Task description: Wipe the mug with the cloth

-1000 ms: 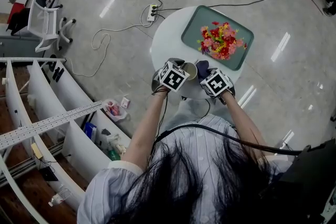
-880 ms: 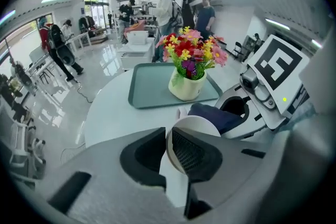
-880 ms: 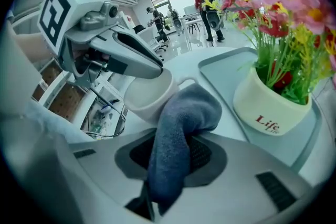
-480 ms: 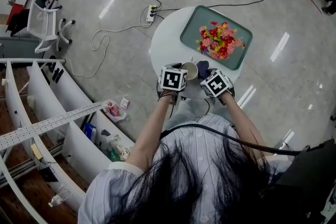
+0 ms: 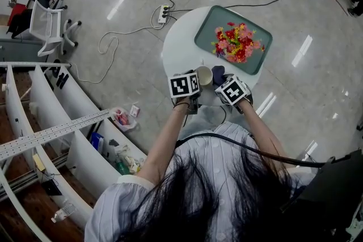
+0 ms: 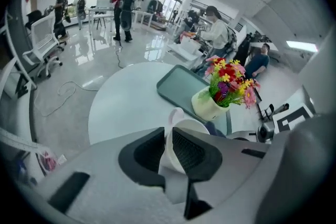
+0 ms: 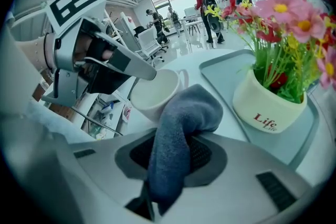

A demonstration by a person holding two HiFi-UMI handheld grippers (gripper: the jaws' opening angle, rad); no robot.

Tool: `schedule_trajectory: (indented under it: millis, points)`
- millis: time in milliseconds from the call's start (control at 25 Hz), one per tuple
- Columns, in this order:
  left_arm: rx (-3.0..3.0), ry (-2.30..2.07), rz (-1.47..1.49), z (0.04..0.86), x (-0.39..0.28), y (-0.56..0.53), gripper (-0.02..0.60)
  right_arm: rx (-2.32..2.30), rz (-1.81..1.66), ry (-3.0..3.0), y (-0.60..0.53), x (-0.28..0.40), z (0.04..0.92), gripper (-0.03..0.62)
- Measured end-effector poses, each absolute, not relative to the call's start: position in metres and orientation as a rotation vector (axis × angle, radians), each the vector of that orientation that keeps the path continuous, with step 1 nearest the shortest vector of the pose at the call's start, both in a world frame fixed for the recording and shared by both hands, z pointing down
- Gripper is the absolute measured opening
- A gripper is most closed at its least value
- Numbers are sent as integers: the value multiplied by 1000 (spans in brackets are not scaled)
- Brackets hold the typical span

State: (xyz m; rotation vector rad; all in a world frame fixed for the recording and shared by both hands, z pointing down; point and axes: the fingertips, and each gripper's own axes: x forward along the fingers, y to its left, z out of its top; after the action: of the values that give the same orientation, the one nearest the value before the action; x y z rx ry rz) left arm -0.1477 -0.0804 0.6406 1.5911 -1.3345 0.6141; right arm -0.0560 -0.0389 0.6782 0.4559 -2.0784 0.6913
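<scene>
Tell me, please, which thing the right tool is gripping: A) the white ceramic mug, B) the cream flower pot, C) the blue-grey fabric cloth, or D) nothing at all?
C: the right gripper view shows the right tool closed on the blue-grey fabric cloth, while the white ceramic mug is pinched by its wall in the left tool.

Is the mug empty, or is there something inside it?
Empty, as far as it shows. The right gripper view looks into the mug and finds only a bare white inside; the cloth lies outside its rim.
</scene>
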Motion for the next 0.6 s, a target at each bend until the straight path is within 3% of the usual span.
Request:
schedule_trajectory:
  millis: [360, 600]
  points:
    - [1340, -1432, 343, 643, -157, -70, 52, 465, 697, -2087, -34, -59, 673, 109]
    - [1567, -1414, 553, 635, -154, -82, 55, 473, 712, -2082, -33, -58, 674, 109]
